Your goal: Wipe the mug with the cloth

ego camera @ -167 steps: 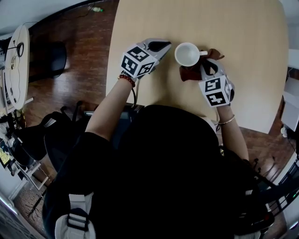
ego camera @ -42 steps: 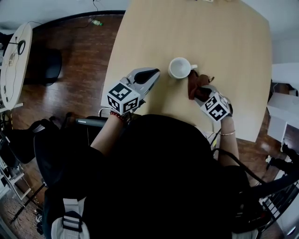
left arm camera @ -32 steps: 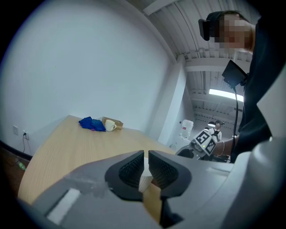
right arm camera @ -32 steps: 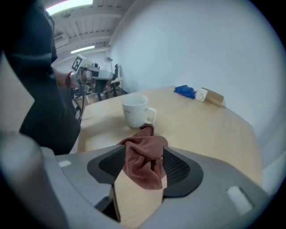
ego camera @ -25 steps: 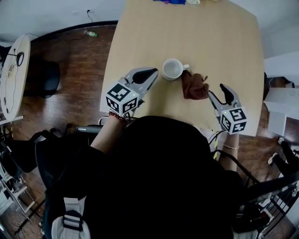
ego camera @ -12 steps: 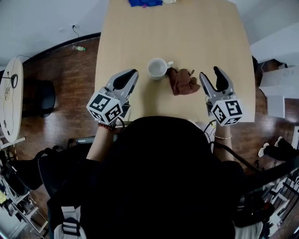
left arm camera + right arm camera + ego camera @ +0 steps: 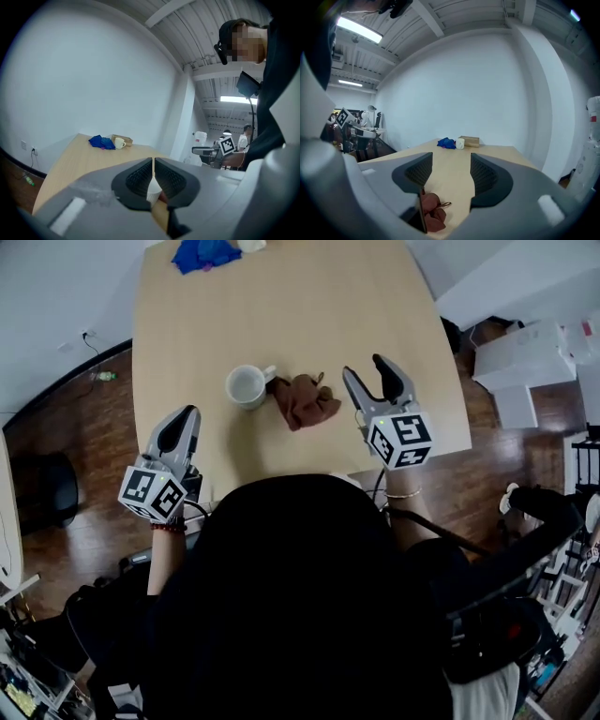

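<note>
A white mug (image 7: 247, 386) stands upright on the light wooden table (image 7: 309, 306), handle toward the crumpled brown cloth (image 7: 305, 401) lying right beside it. My right gripper (image 7: 366, 368) hovers right of the cloth, apart from it, open; its jaws have just been closing a little with nothing between them. In the right gripper view the cloth (image 7: 431, 213) lies low beneath the right gripper (image 7: 451, 161). My left gripper (image 7: 186, 416) is shut and empty, off to the mug's near left. In the left gripper view a sliver of the mug (image 7: 153, 191) shows below the left gripper (image 7: 153, 161).
At the table's far end lie a blue cloth (image 7: 206, 253), a second small mug (image 7: 460, 143) and a wooden box (image 7: 469, 140). The table's near edge is close under both grippers. White boxes (image 7: 525, 348) stand on the floor at right. People stand in the background.
My right gripper has opened, let go of the brown cloth and drawn back and up. My left gripper has pulled away from the mug toward the near left edge.
</note>
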### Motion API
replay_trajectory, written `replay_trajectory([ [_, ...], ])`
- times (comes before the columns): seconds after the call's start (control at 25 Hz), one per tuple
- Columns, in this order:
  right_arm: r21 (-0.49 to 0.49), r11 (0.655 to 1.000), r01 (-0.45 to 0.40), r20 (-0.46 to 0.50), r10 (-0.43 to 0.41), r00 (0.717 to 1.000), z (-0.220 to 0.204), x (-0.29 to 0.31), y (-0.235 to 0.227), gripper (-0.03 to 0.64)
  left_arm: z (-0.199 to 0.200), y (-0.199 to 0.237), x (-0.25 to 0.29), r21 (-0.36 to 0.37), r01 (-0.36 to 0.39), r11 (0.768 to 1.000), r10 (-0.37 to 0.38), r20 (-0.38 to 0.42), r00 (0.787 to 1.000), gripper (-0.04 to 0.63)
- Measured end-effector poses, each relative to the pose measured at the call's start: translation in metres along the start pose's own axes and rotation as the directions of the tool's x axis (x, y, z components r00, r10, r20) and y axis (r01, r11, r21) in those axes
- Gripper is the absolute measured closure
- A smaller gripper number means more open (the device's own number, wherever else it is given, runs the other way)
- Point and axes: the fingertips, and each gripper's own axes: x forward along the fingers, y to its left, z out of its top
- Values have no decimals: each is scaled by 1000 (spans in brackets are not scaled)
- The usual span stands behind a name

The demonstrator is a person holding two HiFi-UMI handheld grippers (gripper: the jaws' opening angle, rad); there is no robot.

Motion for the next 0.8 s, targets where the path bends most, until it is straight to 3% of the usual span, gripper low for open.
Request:
replay_trajectory([
  [0.8,-12,1000,0,-80,-1,997,-13,3,-2,374,-8,-5,9,-8,35,999,-36,-25,999,588],
])
